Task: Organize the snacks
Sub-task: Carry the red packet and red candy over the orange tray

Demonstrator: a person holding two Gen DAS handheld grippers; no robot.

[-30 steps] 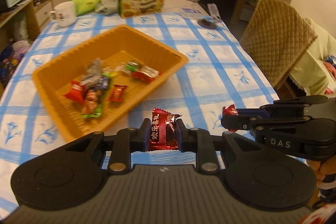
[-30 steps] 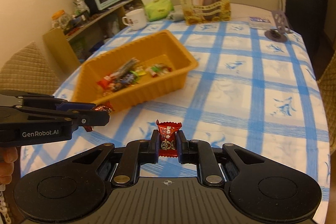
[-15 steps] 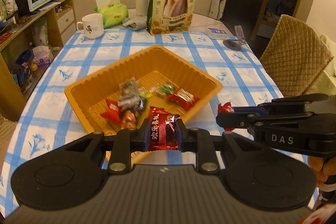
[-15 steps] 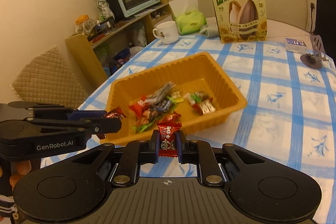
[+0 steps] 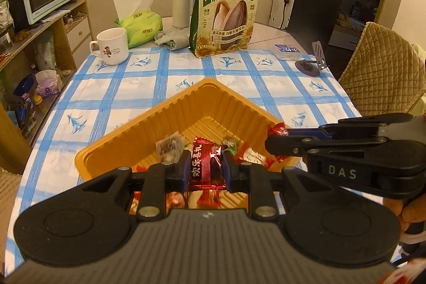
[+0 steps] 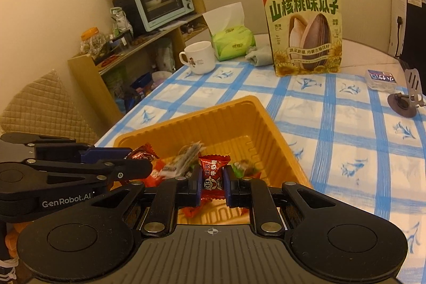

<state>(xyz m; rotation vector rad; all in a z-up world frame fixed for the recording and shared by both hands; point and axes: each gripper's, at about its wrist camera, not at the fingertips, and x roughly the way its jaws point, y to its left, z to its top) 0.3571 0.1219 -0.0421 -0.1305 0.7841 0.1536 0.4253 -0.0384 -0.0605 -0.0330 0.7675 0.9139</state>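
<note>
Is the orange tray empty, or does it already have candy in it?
Not empty. The orange tray already holds several wrapped candies on its floor, though much of the floor is bare.

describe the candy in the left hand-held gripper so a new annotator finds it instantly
Start at the orange tray on the blue-checked tablecloth. Just above its near side, the left hand-held gripper pinches a dark red foil packet. Unlike the loose sweets below, it is held upright and bears white characters down its front.
</note>
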